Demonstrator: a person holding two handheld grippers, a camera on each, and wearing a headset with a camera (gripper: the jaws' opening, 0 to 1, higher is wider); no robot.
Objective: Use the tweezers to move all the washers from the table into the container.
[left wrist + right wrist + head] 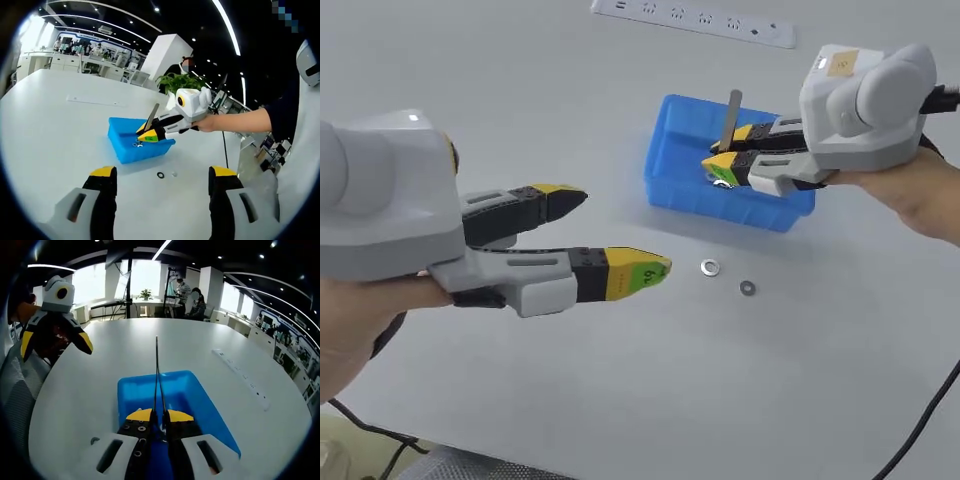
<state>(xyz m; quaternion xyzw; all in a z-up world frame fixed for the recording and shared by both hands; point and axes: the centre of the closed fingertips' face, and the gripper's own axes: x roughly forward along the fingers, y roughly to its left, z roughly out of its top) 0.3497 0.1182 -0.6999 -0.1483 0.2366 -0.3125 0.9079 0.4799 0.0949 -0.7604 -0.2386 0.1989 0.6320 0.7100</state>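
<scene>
Starting at the left, the left gripper (618, 232) hangs released and empty above the table (520, 100). Two washers (710, 267) lie on the table just in front of the bin (690, 200). The right gripper (725, 160) is clenched on the tweezers (732, 115), tips down inside the bin. Whether the tips hold a washer cannot be told. Risk: the thin, flat washers may slip from the tips at pickup and skid away. The tweezers may also pivot in the jaws.

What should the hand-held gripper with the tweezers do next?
Probably swing the right hand-held gripper, shut on the thin metal tweezers, from over the blue plastic container toward the two small metal washers lying on the white table.
</scene>
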